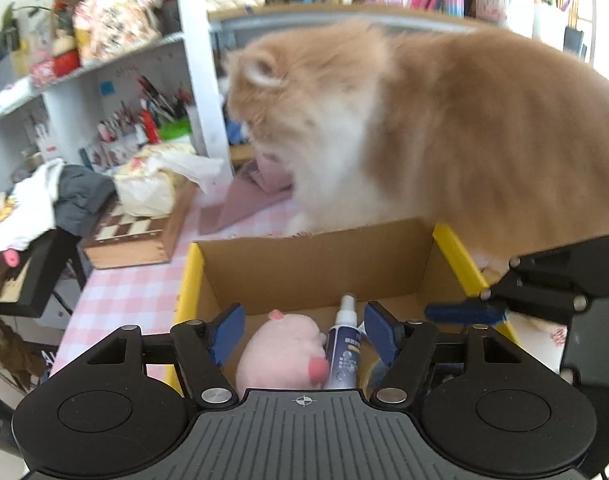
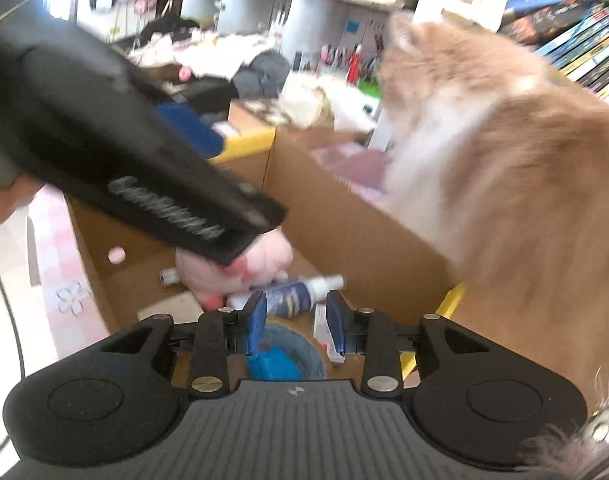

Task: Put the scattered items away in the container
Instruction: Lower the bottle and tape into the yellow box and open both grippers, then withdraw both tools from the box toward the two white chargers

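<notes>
A cardboard box (image 1: pixel 304 264) with yellow rims stands on the pink checked cloth. Inside lie a pink plush pig (image 1: pixel 280 354) and a white-and-blue spray bottle (image 1: pixel 344 344). My left gripper (image 1: pixel 304 334) hangs open just above both, with its pads clear of them. In the right wrist view the bottle (image 2: pixel 292 294) lies on its side beside the plush (image 2: pixel 240 270), just beyond my right gripper (image 2: pixel 296 320), which is open and holds nothing. Under it sits a tape roll (image 2: pixel 304 350) with a blue item inside. The left gripper's black body (image 2: pixel 144 160) covers part of the plush.
A fluffy orange-and-white cat (image 1: pixel 444 132) stands right behind the box's far wall (image 2: pixel 344 220), leaning over it. A chessboard (image 1: pixel 132 232), bags and clothes crowd the left. Shelves of books and clutter fill the back. A small pink cap (image 2: pixel 116 255) lies in the box.
</notes>
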Motion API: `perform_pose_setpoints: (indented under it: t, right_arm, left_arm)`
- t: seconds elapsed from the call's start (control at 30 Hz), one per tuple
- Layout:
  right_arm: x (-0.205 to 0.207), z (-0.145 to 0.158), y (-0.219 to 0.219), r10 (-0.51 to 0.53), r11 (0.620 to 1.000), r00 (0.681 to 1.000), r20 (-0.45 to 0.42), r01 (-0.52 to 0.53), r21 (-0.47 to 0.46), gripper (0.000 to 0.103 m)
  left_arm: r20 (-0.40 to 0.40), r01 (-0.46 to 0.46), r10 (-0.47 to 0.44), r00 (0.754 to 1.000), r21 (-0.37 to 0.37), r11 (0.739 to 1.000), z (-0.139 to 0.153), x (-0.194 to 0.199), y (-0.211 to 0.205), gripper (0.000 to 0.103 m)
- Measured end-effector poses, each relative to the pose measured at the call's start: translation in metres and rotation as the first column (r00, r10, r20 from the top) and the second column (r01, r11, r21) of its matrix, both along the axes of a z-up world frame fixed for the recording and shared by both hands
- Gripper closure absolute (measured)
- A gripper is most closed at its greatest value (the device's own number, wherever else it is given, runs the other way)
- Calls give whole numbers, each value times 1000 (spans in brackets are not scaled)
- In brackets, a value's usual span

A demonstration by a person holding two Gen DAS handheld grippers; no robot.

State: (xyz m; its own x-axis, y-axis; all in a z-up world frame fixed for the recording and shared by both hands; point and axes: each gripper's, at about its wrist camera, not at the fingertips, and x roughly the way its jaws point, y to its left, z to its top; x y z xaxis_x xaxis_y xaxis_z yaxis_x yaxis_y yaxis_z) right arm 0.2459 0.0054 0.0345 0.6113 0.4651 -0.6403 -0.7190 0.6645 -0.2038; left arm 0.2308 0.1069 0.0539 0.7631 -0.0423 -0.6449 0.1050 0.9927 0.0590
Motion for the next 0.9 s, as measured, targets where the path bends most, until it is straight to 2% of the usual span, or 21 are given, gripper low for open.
perform_pose_setpoints:
  t: [0.2, 0.43, 0.67, 0.9]
  right_arm:
    - [-31, 29, -17, -11, 995, 999, 37, 7, 100, 70]
    - [-86, 46, -38, -9, 983, 999, 45, 0, 181, 69]
    - [-152, 45, -64, -12, 986, 999, 49, 4, 164, 69]
    - [-199, 25, -90, -86, 988, 996, 13, 83, 127, 68]
  left_arm:
    - [81, -64, 67, 995, -33, 997, 19, -54, 8, 29]
    - [139, -141, 151, 979, -76, 987, 25, -121, 9, 28]
    - [127, -96, 101, 987, -45, 994, 15, -186, -12, 26]
    - [97, -78, 79, 992, -12, 997, -3, -227, -33, 26]
